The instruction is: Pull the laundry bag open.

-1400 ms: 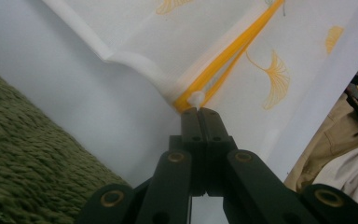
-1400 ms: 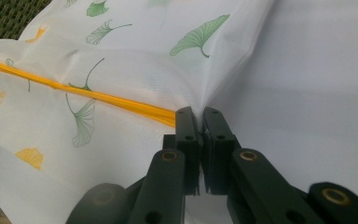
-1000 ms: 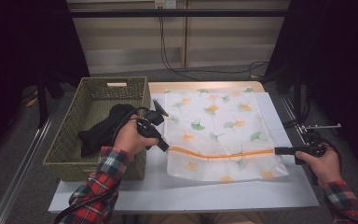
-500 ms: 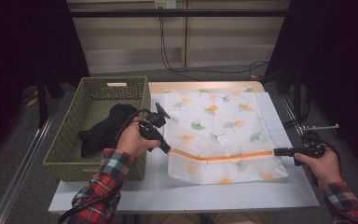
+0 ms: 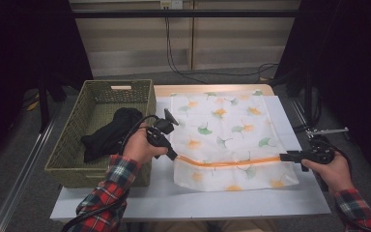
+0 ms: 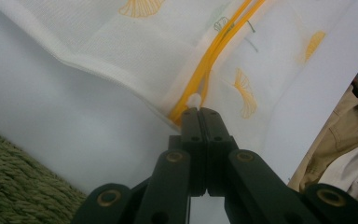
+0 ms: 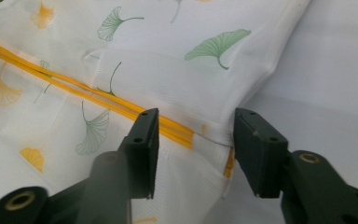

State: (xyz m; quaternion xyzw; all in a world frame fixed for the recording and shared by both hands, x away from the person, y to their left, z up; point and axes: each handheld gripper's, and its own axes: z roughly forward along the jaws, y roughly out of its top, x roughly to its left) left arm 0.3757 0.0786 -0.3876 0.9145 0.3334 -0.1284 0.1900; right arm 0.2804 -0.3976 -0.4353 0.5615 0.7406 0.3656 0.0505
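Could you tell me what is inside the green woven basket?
The basket holds a crumpled black garment against its right wall. Whatever lies under that garment is covered; the rest of the floor looks bare.

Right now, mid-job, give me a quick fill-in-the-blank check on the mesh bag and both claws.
The left claw is shut on the ____ end of the white leaf-print mesh laundry bag.
The right claw, whose jaws have just been opening, stands ____ over the zipper's other end.
The black garment lies in the green woven ____.

Missing words: zipper; open; basket

wicker basket [image 5: 77,145] walls the left; bare table [image 5: 251,200] near edge lies open.
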